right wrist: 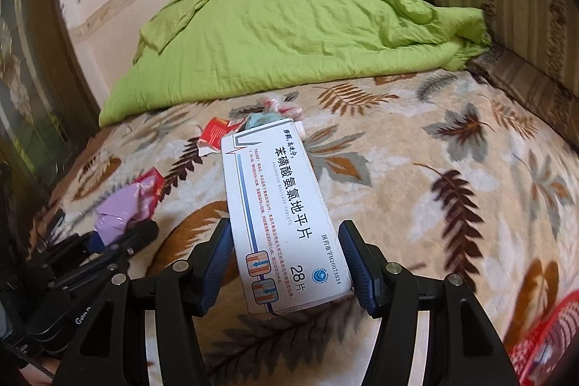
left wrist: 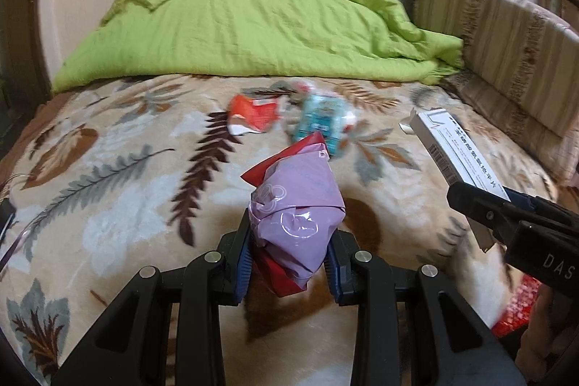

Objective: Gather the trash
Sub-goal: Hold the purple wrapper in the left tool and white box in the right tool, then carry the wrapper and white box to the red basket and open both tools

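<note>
The left gripper (left wrist: 289, 255) pinches a crumpled lilac plastic wrapper (left wrist: 298, 223) with red packaging folded inside it; the bundle fills the gap between both blue pads at lower centre of the left wrist view and juts forward, lifted above the leaf-patterned blanket (left wrist: 108, 190). The right gripper (right wrist: 287, 263) clamps a white tablet box (right wrist: 278, 205) across its short side, near the lower end, so the box's long axis runs forward and slightly left along the fingers. In the left view that box enters from the right edge, with the right gripper's black body below it.

Beyond both loads, in the middle of each frame, the remaining trash lies loose on the blanket: a torn red-and-white packet (left wrist: 253, 114), a pale blue wrapper (left wrist: 320, 123) just right of it, and a small clear wrapper with red print behind them, close to the hem of the green quilt (left wrist: 231, 24). These pieces lie straight ahead of the left gripper and ahead-left of the right one, so the left hand looks nearer. A red patterned thing (right wrist: 553, 339), possibly a bag or basket, shows at the lower right corner of both views; both hands being full, the loads probably go there first.
</note>
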Action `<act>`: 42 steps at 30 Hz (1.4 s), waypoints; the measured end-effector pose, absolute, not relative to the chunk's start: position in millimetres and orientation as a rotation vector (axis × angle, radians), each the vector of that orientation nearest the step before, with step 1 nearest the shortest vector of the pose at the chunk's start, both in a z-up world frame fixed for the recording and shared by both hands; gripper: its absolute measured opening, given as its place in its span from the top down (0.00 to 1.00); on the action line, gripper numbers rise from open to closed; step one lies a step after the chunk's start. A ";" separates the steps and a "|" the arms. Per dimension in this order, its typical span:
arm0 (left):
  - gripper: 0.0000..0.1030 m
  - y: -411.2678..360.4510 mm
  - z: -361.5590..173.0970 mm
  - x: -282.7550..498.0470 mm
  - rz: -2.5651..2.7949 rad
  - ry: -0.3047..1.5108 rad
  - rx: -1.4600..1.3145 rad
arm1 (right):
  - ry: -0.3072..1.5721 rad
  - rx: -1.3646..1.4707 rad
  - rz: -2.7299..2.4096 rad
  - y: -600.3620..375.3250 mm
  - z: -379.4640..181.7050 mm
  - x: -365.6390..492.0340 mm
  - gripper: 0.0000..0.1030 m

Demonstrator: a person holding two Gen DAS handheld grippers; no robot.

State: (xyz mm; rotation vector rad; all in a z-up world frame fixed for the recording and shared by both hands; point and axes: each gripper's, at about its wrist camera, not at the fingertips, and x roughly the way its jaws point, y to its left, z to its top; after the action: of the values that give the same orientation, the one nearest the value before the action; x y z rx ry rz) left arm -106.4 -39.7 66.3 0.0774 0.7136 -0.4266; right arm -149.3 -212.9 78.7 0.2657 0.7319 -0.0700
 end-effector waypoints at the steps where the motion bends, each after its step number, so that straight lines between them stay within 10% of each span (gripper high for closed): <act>1: 0.69 -44.0 69.2 -110.6 -0.440 0.711 0.078 | 0.729 0.278 -0.068 -214.7 82.0 -156.9 0.38; 26: 0.69 -318.1 108.3 -273.5 -1.278 0.953 0.270 | 0.624 0.647 -0.575 -436.5 95.5 -436.8 0.36; 30: 0.38 -346.9 97.6 -283.7 -1.281 0.988 0.264 | 0.637 0.690 -0.605 -452.3 82.8 -444.3 0.34; 42: 0.38 -290.6 108.8 -250.6 -1.182 0.916 0.192 | 0.607 0.626 -0.476 -428.2 97.8 -413.0 0.34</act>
State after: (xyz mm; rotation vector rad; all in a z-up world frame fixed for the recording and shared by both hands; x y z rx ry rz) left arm -250.6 -290.6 108.8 0.1924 0.9159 -1.1821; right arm -413.0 -428.2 97.8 0.6258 0.6069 -0.4757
